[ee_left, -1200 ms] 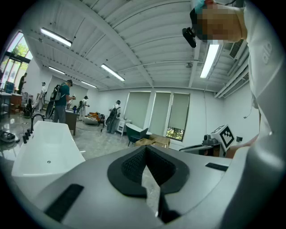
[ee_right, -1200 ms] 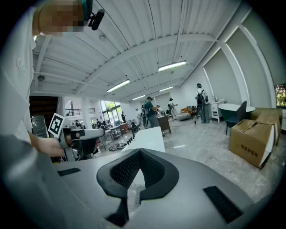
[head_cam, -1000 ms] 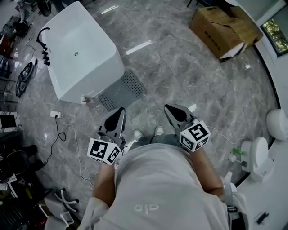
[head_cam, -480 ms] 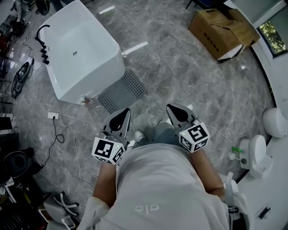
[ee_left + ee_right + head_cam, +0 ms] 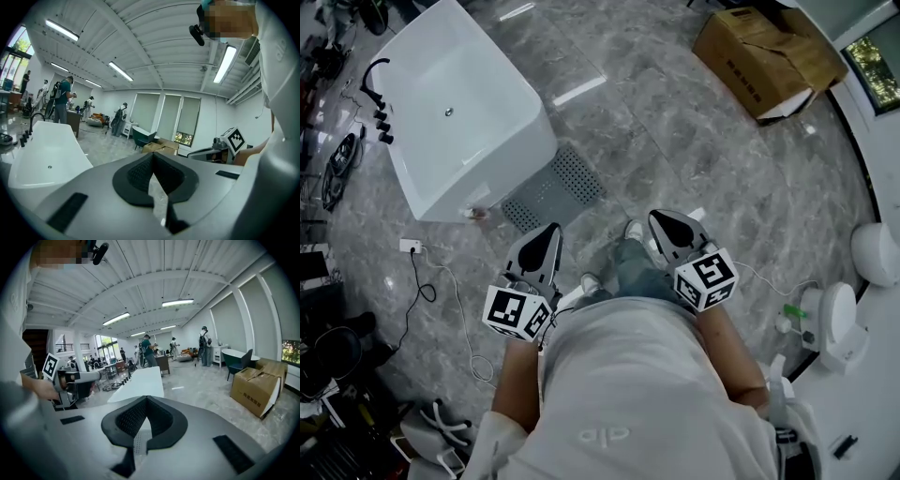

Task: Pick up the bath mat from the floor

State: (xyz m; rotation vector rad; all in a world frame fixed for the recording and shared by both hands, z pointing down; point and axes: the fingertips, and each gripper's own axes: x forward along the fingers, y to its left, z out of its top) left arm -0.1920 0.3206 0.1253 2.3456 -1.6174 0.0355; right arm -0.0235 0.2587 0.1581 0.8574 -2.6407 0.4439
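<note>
Bath mat: the grey perforated bath mat (image 5: 555,187) is seen lying flat on the floor (image 5: 703,141), its far edge against the foot of the white bathtub (image 5: 459,103); it is untouched.

Left gripper: the left gripper (image 5: 549,231) is held low in front of the body, pointed toward the mat and well above it. Its fingers are pressed together at the tips, with nothing between them.

Right gripper: the right gripper (image 5: 662,218) is held level with the left one, further from the mat. Its fingers are likewise brought together, and nothing is gripped.

What has just changed: one foot (image 5: 633,229), set beside the other a second ago, is now placed forward between the two grippers. The left gripper has dipped and come back to nearly the same place, and both are kept closed throughout. The mat is found at almost the same spot in the head view.

Meaning for the task: a step toward the mat is judged to be under way, so the approach is not yet finished. No reach has been started. The fingers would have to be opened and lowered to a mat edge before any pick-up.

Nearby: a cardboard box (image 5: 769,56) is left well apart from the mat.
</note>
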